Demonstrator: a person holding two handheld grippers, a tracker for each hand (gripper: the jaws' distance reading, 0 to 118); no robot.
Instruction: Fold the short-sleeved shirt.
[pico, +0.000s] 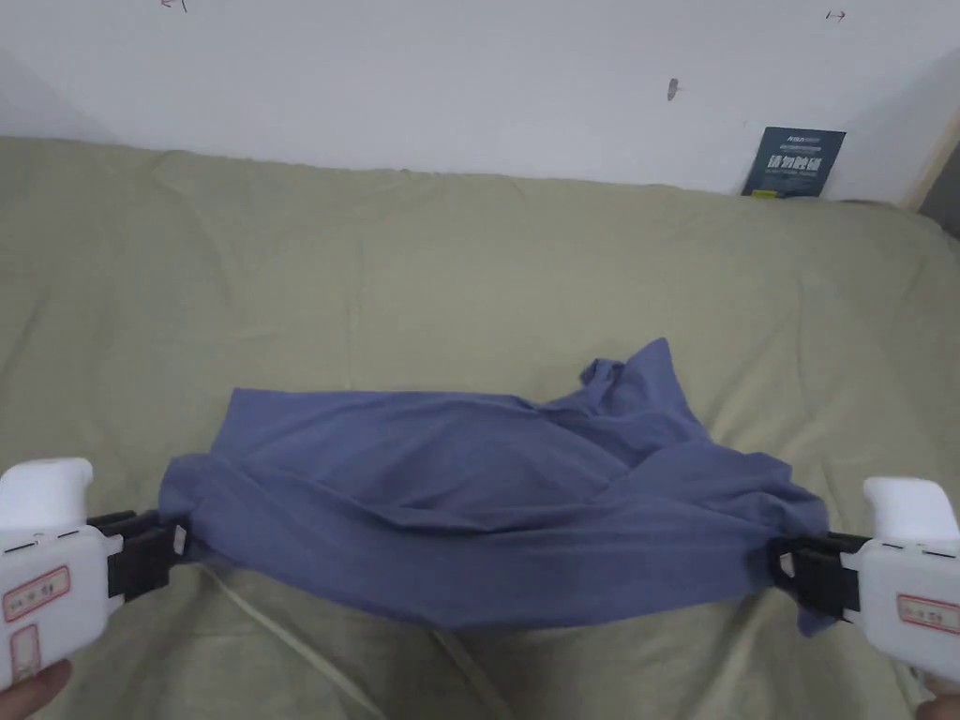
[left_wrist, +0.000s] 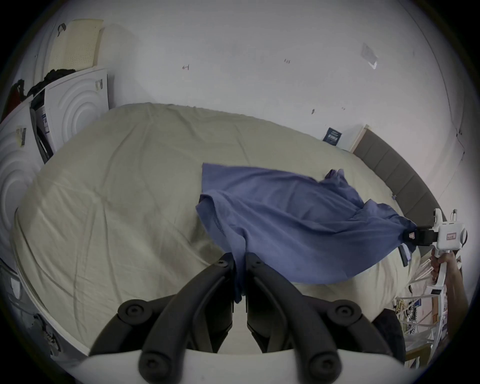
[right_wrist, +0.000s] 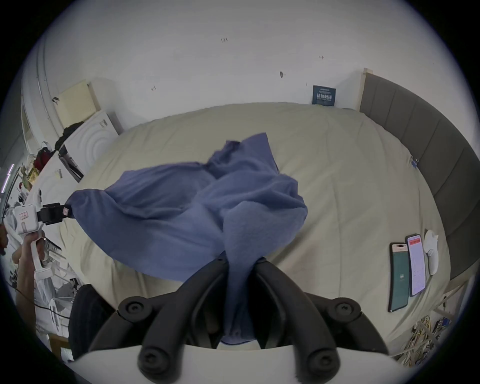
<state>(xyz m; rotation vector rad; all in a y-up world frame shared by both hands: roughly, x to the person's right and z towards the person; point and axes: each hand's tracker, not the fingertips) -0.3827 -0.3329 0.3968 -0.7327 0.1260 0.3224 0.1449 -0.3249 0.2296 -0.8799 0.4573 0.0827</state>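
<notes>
The shirt (pico: 469, 506) is soft matt blue cloth, creased. The bed (pico: 469, 262) wears a matt olive sheet (wrinkled). Both grippers have smooth white plastic bodies and matt black jaws; the headboard (right_wrist: 420, 145) looks grey and padded.

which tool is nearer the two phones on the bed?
Right. The right tool grips the shirt just beside the phones; the left tool holds the shirt's opposite end, far across.

Soft even light, fisheye-warped gripper views
</notes>
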